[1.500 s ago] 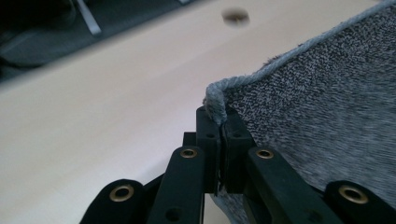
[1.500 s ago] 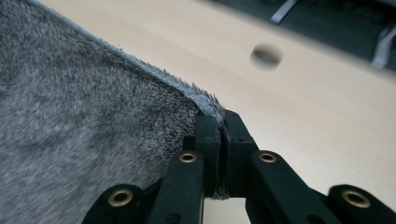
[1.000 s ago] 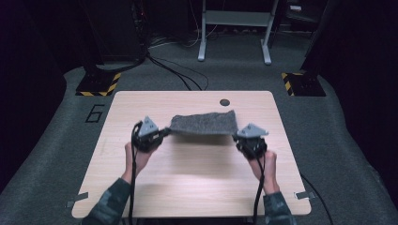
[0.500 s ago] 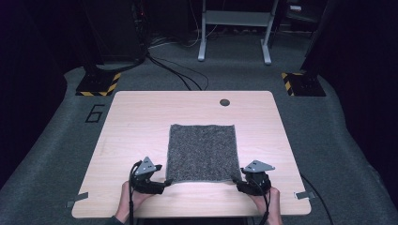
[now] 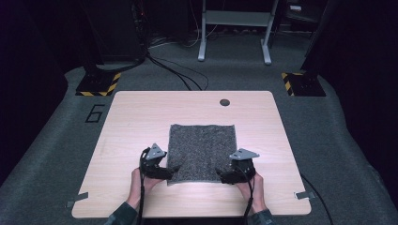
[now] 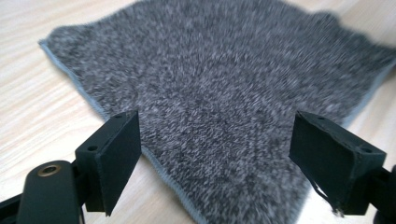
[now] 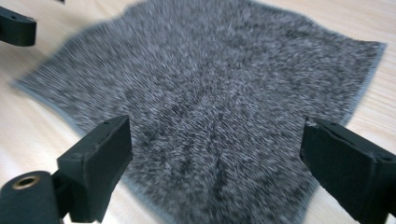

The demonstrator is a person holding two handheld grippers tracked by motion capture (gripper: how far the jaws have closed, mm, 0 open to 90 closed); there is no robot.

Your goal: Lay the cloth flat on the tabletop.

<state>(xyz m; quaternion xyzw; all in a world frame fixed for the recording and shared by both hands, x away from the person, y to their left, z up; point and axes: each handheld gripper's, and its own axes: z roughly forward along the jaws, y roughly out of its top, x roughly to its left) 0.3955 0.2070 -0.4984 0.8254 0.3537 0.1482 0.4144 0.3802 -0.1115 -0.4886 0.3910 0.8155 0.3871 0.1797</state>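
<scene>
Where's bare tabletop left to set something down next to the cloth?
The grey cloth lies flat mid-table. Bare wood runs down the table's left strip and right strip beside the cloth, and across the far band, apart from the small dark hole. The near edge is crowded: the left hand-held gripper and right hand-held gripper sit at the cloth's near corners.

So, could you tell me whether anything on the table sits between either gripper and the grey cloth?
Nothing visible does. The grey cloth lies flat on the table, and the left gripper and right gripper sit right at its near corners. Both have just been opening, and their jaws stand wide over the cloth's near corners without pressing on it.
</scene>
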